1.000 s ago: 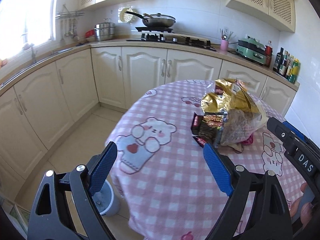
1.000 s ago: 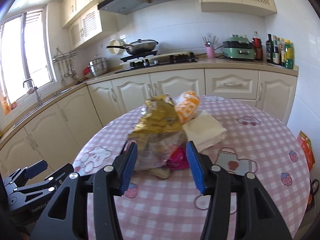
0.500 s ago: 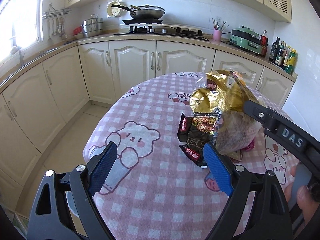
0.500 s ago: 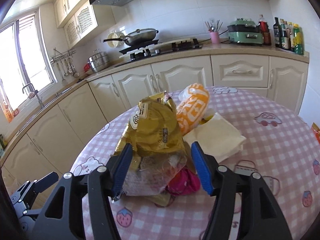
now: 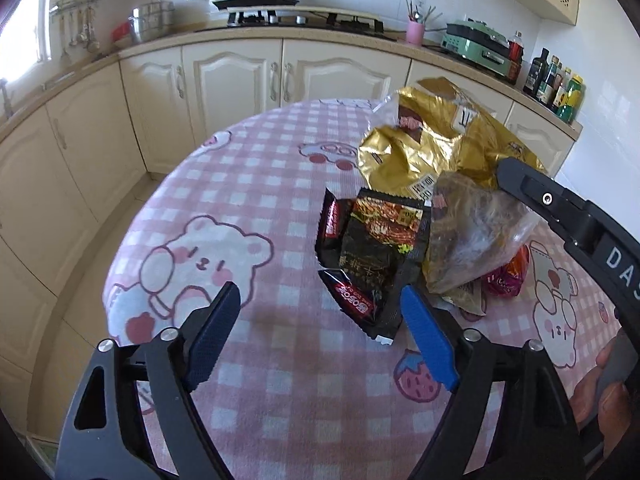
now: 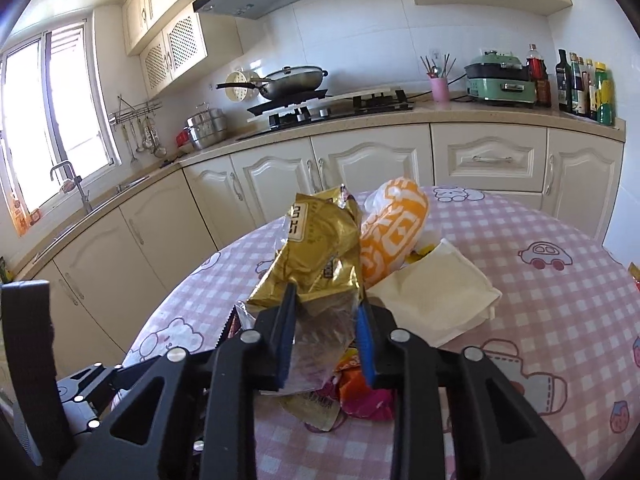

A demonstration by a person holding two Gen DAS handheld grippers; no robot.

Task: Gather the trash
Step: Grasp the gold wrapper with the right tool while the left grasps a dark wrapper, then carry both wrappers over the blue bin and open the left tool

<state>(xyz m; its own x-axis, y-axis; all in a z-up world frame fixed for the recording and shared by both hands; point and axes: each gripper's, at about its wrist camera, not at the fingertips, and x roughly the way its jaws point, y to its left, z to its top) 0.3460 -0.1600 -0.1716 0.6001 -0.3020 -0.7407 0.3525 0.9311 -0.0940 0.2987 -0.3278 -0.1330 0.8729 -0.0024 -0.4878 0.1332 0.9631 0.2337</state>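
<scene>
Pink-and-white checked cloth with cartoon bears covers the round table (image 5: 248, 200), our landmark throughout. On it, toward the side nearest the cream kitchen cabinets (image 6: 360, 160), we see the trash heaped together: a crumpled gold foil bag (image 6: 316, 252), a clear plastic bag of brownish scraps (image 5: 472, 240) leaning against it, a black-and-red snack wrapper (image 5: 372, 248) lying flat beside them toward the table's middle, an orange-and-white printed bag (image 6: 396, 232) behind the gold one, a folded cream paper napkin (image 6: 436, 296) next to that, and small red and pink wrappers (image 6: 360, 392) at the heap's near foot.

We hold the right gripper (image 6: 326, 336) at the heap with its blue-padded jaws closing; the clear bag and the lower edge of the gold bag lie between them, and both pads appear to press on the plastic.

The left gripper (image 5: 320, 344) hovers over the cloth just short of the black wrapper, jaws wide though closing, with only the wrapper's near corner reaching between the pads, untouched. A hand (image 5: 600, 392) grips the right tool at the table's edge.
</scene>
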